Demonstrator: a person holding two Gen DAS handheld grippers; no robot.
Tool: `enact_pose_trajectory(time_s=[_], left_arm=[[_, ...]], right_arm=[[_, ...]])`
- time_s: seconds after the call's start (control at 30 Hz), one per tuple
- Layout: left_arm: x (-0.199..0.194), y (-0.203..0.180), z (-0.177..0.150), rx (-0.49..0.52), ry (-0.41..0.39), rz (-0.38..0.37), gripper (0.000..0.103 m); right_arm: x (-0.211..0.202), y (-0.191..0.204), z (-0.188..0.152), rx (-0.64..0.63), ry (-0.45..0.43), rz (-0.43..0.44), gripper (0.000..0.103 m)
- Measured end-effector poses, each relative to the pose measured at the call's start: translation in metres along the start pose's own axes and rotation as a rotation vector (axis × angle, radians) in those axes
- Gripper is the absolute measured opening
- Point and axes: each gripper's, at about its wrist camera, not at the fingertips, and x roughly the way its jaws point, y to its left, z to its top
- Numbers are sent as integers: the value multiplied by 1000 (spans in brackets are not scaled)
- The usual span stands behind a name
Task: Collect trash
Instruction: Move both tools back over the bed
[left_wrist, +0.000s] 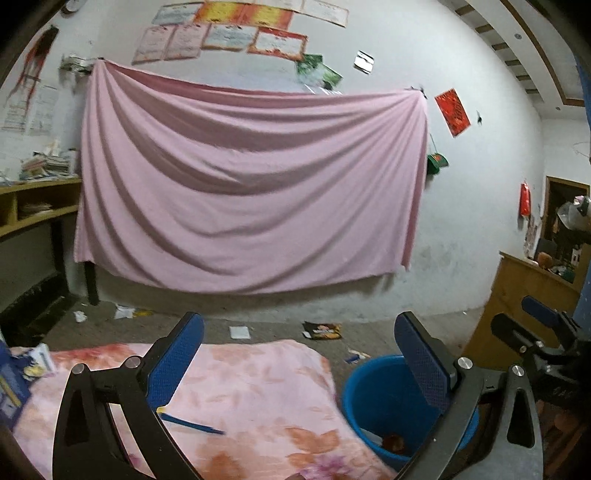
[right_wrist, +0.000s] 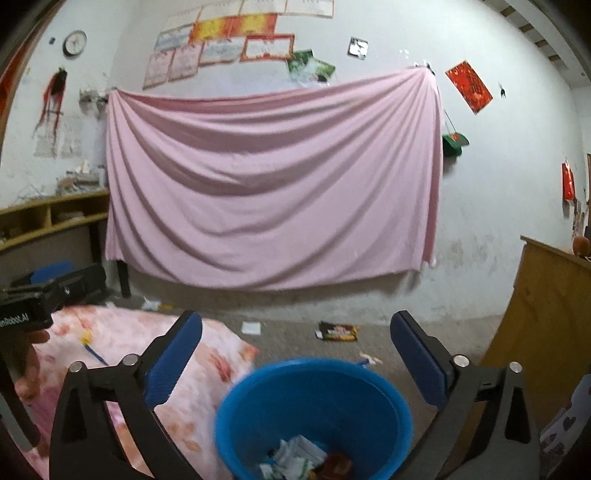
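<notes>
1. The blue bucket stood on the floor beside the floral blanket, holding wrappers.
2. More litter, including a dark snack packet, lay on the floor near the wall.
3. The right gripper hovered above the bucket, jaws wide apart, empty.
4. The left gripper was likewise spread, empty, above the blanket, where a blue pen lay.

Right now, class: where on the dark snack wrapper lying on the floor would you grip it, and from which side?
Probably the snack wrapper is best pinched at its crumpled near-left corner, coming down from above. It lies flat on the floor, so only that raised edge gives the open right tongs something to bite.
</notes>
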Motion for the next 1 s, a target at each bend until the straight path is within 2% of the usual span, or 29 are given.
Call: enact_pose_trajectory(time_s=[0.33,0.67,1.0], left_arm=[[-54,61,15,-23,-67,118,101],[-103,113,8,-37,-84,219,101],[-107,140,-20,-28,-62,270,101]], right_arm=[[-13,56,28,15,-119,146,103],[-20,108,33,-12,-117,219,103],[-10,158,7,-99,-107,284,103]])
